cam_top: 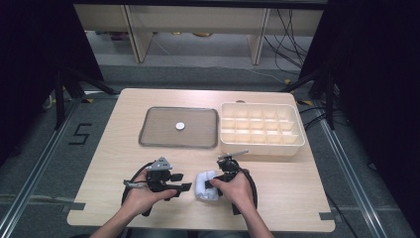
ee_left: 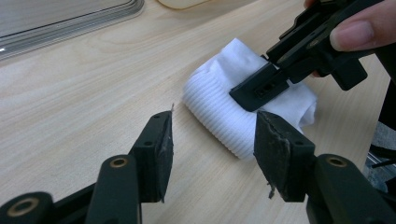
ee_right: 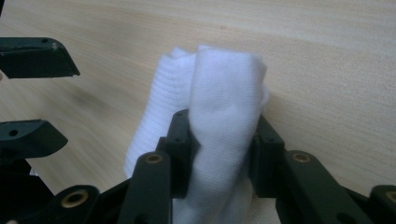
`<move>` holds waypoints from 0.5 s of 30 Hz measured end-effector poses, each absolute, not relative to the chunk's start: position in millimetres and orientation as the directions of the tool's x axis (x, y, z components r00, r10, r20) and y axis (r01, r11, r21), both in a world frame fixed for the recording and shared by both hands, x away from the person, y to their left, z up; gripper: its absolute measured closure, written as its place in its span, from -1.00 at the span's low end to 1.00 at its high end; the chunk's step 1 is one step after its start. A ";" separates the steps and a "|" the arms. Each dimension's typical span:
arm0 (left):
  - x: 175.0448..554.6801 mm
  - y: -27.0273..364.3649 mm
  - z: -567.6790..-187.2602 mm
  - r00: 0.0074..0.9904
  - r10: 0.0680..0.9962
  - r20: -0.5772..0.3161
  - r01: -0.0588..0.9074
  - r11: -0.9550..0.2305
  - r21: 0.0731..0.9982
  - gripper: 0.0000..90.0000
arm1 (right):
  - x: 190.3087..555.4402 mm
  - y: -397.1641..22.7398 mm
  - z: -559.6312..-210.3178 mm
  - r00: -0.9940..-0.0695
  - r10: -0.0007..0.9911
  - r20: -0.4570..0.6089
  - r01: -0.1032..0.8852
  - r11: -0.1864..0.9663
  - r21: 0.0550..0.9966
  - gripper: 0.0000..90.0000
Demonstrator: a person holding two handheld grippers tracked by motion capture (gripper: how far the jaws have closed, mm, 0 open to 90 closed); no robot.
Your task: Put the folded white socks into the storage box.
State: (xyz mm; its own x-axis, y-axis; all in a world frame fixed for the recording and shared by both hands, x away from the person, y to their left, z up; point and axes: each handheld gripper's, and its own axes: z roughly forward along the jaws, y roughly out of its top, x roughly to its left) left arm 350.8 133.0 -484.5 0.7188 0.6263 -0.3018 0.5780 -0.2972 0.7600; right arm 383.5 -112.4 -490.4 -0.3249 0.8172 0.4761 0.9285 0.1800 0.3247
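Right hand-held gripper (ee_right: 219, 140) pinching white folded cloth (ee_right: 224, 102), left hand-held gripper (ee_left: 212, 140) spread wide, high view adds tray (cam_top: 148, 134)

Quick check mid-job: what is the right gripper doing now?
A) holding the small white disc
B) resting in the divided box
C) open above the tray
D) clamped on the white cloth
D: in the right gripper view the right gripper has both jaws pressed into the folded white cloth, near the table's front edge.
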 end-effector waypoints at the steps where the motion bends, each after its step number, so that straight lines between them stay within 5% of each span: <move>1: 350.5 134.0 -484.4 0.715 0.636 -0.291 0.578 -0.302 0.759 0.04 | 383.6 -113.1 -490.4 -0.336 0.813 0.476 0.926 0.192 0.326 0.54; 4: 350.3 137.2 -486.5 0.707 0.641 -0.299 0.580 -0.284 0.764 0.04 | 384.1 -113.4 -491.6 -0.410 0.792 0.452 0.888 0.232 0.398 0.57; 15: 351.0 148.8 -490.7 0.678 0.662 -0.320 0.590 -0.231 0.773 0.04 | 379.3 -120.6 -476.9 -0.440 0.810 0.386 0.851 0.240 0.466 0.60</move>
